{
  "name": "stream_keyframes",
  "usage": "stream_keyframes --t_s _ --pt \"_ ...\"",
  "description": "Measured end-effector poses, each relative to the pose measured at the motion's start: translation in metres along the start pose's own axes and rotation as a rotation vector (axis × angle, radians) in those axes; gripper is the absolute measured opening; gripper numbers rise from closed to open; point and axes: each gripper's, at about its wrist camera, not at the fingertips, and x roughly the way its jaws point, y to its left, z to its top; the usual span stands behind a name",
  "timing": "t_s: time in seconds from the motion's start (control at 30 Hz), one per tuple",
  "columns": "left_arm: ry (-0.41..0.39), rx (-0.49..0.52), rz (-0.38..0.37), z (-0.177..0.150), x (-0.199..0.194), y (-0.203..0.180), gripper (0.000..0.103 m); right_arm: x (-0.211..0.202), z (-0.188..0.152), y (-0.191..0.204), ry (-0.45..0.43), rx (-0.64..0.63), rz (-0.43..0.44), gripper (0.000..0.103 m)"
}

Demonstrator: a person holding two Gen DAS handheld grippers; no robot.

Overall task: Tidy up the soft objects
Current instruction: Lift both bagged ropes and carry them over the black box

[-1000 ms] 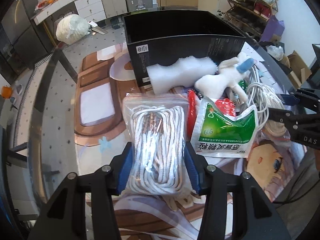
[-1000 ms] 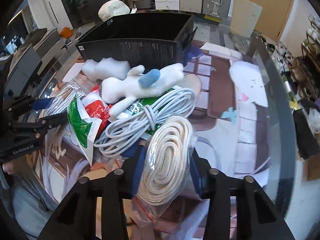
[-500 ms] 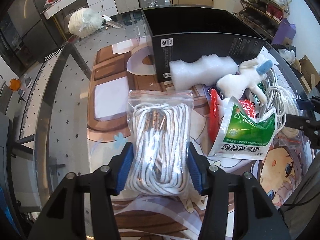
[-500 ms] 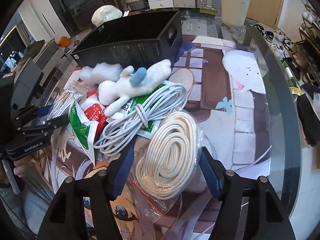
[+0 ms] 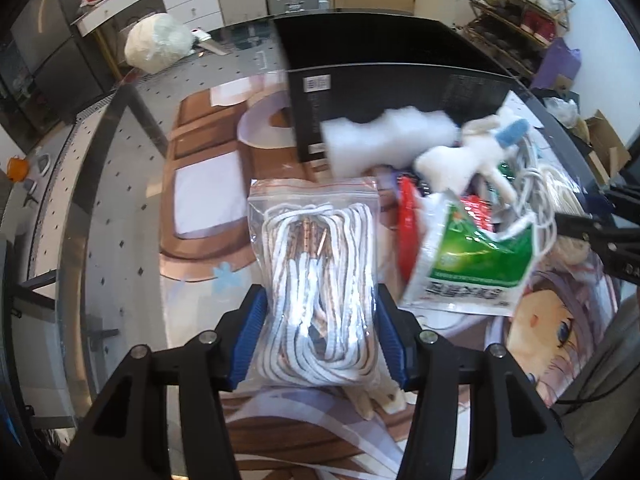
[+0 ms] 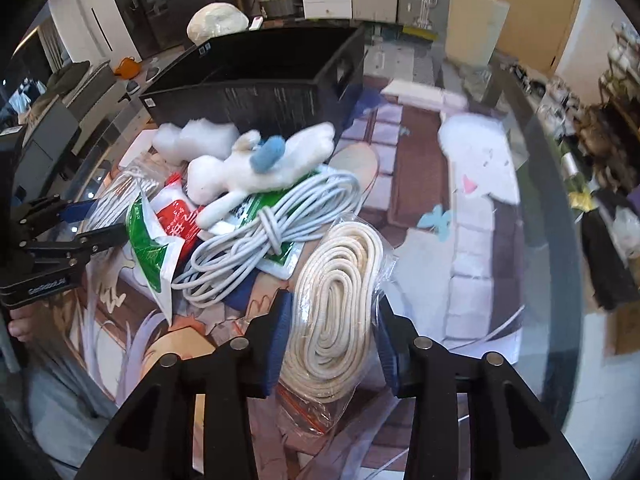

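Observation:
My left gripper (image 5: 318,332) is shut on a clear zip bag of white cord (image 5: 316,280), held just above the table. My right gripper (image 6: 334,340) is shut on a clear bag of cream rope (image 6: 340,300). Between them lies a pile: a white plush toy with a blue ear (image 6: 256,168), white foam (image 5: 384,140), a grey cable coil (image 6: 276,228) and a green and red packet (image 5: 472,264). An open black box (image 6: 256,80) stands behind the pile. The left gripper also shows in the right wrist view (image 6: 84,224).
The table has a glass top over an anime-print mat (image 6: 472,208). Its curved edge (image 6: 560,184) runs along the right. A white sack (image 5: 158,42) and drawers stand on the floor beyond. A shoe rack (image 5: 516,12) is at the far right.
The right gripper's fingers have closed in on the cream rope bag after opening wider half a second ago. The left gripper with the cord bag has drawn back to the left of the pile.

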Motion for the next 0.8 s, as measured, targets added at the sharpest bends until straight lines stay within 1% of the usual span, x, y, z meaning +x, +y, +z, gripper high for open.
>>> stream_keyframes --t_s 0.03,0.07,0.1,0.17,0.23,0.27,0.3,0.33,0.37,0.4,0.47,0.57,0.67,0.8 --pt "0.002 -0.004 0.007 0.000 0.001 0.001 0.064 0.001 0.001 0.001 0.002 -0.001 0.003 0.047" --pt "0.004 -0.009 0.022 0.000 0.002 0.002 0.067 0.002 0.001 0.002 0.005 -0.004 0.001 0.055" --pt "0.001 -0.009 0.039 0.000 0.003 0.003 0.067 0.003 0.000 0.004 0.012 -0.010 0.004 0.059" --pt "-0.005 -0.002 0.057 -0.002 0.002 0.001 0.068 0.005 -0.001 0.007 0.015 -0.017 0.014 0.059" --pt "0.000 0.002 0.052 -0.002 0.004 0.001 0.068 0.006 -0.001 0.009 0.017 -0.030 0.015 0.059" --pt "-0.003 0.004 0.054 -0.002 0.004 0.001 0.066 0.006 -0.001 0.008 0.017 -0.029 0.018 0.058" --pt "-0.002 0.008 0.058 -0.002 0.005 0.001 0.062 0.005 -0.001 0.008 0.017 -0.026 0.020 0.052" --pt "-0.001 0.011 0.059 -0.002 0.005 0.000 0.047 0.004 -0.001 0.007 0.011 -0.023 0.017 0.046" --pt "-0.001 0.014 0.041 -0.002 0.004 0.000 0.044 0.003 -0.001 0.006 0.009 -0.024 0.017 0.041" --pt "-0.001 0.019 0.010 -0.002 0.003 -0.001 0.043 0.001 -0.001 0.007 0.002 -0.032 0.011 0.038" --pt "-0.007 0.043 0.022 -0.002 0.001 -0.006 0.037 0.001 -0.001 0.009 -0.006 -0.048 -0.004 0.036" --pt "-0.038 0.062 0.029 -0.003 -0.005 -0.010 0.036 -0.004 0.001 0.010 -0.029 -0.050 -0.008 0.034" --pt "-0.080 0.063 0.032 -0.001 -0.015 -0.008 0.036 -0.017 0.003 0.007 -0.087 -0.040 -0.016 0.034" --pt "-0.159 0.064 0.034 0.001 -0.031 -0.006 0.036 -0.033 0.006 0.009 -0.165 -0.039 0.008 0.034"
